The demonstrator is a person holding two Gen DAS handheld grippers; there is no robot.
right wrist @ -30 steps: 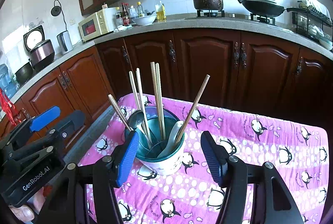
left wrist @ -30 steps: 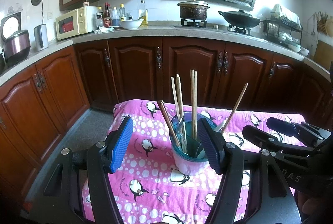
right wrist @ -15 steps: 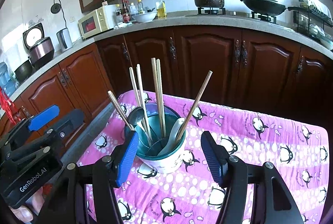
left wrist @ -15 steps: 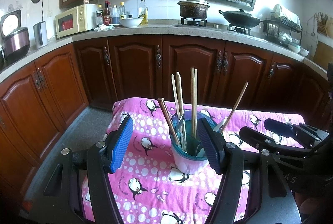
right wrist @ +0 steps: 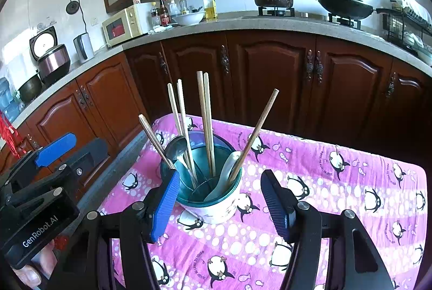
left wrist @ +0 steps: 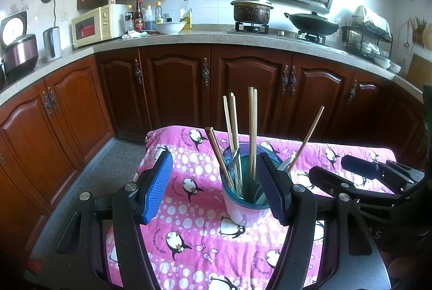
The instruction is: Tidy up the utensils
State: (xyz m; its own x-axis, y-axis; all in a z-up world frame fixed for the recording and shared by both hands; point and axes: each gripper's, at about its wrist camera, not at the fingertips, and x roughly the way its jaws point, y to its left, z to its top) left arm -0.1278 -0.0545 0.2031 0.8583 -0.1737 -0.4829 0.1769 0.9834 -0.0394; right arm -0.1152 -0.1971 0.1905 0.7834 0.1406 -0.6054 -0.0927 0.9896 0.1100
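Here both grippers, left (left wrist: 214, 188) and right (right wrist: 220, 199), hold jaws wide apart, empty, flanking the utensil cup (right wrist: 213, 190) of chopsticks (right wrist: 206, 122) and spoons (right wrist: 175, 149) on the penguin-print cloth (right wrist: 337, 182).

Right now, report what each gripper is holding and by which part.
Nothing is held. The left gripper and right gripper are both open, apart from the utensil cup.

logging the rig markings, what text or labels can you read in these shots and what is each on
"GenRobot.AI": white print on the black body of the left gripper, seen in the right wrist view.
"AS": letter fragment on the right gripper body, rest cut off.
Bottle labels and tablecloth print: too small to read.
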